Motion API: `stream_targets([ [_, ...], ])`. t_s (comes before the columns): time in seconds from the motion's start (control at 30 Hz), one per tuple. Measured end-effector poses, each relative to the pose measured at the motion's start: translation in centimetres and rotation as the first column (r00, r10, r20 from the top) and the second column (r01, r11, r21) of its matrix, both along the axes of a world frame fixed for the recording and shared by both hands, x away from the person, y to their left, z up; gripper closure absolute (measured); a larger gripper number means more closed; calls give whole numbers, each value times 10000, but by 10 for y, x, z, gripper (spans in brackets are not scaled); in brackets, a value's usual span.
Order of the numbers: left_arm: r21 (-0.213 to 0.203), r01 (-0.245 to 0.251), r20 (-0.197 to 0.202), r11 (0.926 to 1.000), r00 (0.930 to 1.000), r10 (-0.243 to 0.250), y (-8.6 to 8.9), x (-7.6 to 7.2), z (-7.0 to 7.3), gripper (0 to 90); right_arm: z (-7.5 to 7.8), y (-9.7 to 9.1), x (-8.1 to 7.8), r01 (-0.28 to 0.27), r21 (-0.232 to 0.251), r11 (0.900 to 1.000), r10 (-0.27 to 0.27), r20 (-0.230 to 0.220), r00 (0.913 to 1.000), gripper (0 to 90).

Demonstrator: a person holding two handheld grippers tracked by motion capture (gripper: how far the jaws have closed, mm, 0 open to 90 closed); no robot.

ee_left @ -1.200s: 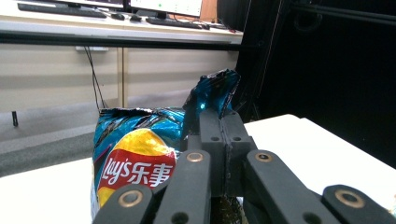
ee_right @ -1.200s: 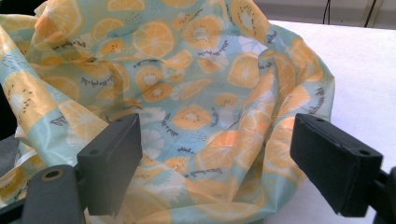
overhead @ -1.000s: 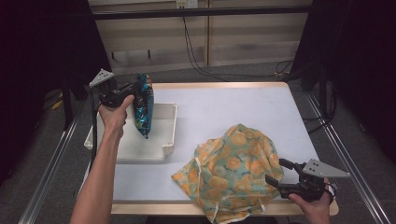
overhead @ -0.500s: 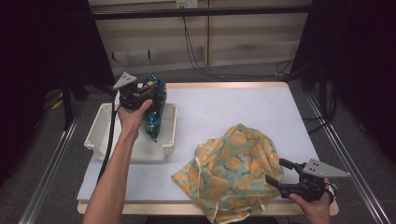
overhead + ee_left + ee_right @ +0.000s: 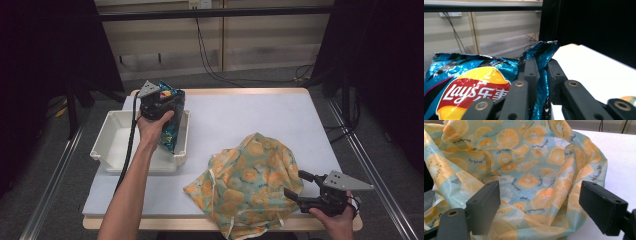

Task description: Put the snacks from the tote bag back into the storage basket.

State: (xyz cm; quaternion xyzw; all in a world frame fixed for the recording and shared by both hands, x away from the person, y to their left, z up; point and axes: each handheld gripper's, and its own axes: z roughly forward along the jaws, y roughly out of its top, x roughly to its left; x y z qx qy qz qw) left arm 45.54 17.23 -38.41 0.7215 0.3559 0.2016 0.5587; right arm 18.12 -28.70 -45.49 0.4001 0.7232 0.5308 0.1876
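Holding the crimped top edge of a blue chip bag [image 5: 170,117], the left tool [image 5: 159,106] has its jaws close together with the foil between them; they have just been opening a little, and in the left gripper view the bag [image 5: 469,85] sits against the near jaw with a narrow gap to the other — grip looks loose, can't tell if the pads still press. Bag hangs upright over the right end of a white tray [image 5: 112,145], lower end inside it, against the right wall. Tray otherwise bare inside.

Right tool [image 5: 296,191] sits at the near right corner of the bench, jaws wide apart, nothing clamped; the fruit-print cloth bag [image 5: 250,182] lies crumpled just ahead of them — in the right gripper view the fabric [image 5: 524,170] spans the space between the jaws, pads not pressing.

Bench [image 5: 250,112]: white top, wood edge, metal rails each side. Grey floor around it, black curtains left and right, pale panelled wall behind with cables hanging down.

Count: two tools, one chip bag, one tray, one cloth bag.
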Motion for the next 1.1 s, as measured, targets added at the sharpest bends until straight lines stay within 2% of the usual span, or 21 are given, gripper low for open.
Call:
stream_targets([
  [0.4,289,-51,-214,9996,9998,57,0,0,-8,639,-1,0,1,41,-19,10000,-41,-14,10000,171],
  [0.53,475,-44,-365,9989,9993,61,2,1,-11,635,-1,-1,1,43,-15,10000,-43,3,10000,171],
  [0.7,374,-46,-318,9993,9995,57,4,1,-8,614,-1,-1,1,30,-28,10000,-30,-2,10000,171],
  [0.8,254,-72,-353,9997,9993,81,7,1,-6,567,-1,-1,0,12,-29,10000,-12,-13,10000,171],
  [0.87,100,-55,-522,9999,9986,60,10,0,-4,517,-1,-1,1,15,-9,10000,-15,-15,10000,171],
  [0.97,108,28,-573,9999,9984,-22,15,-4,1,474,-1,-1,1,29,-11,10000,-29,-2,10000,171],
  [1.1,10,246,-580,9997,9980,-245,26,-14,7,496,0,-2,0,55,14,10000,-55,-4,10000,171],
])
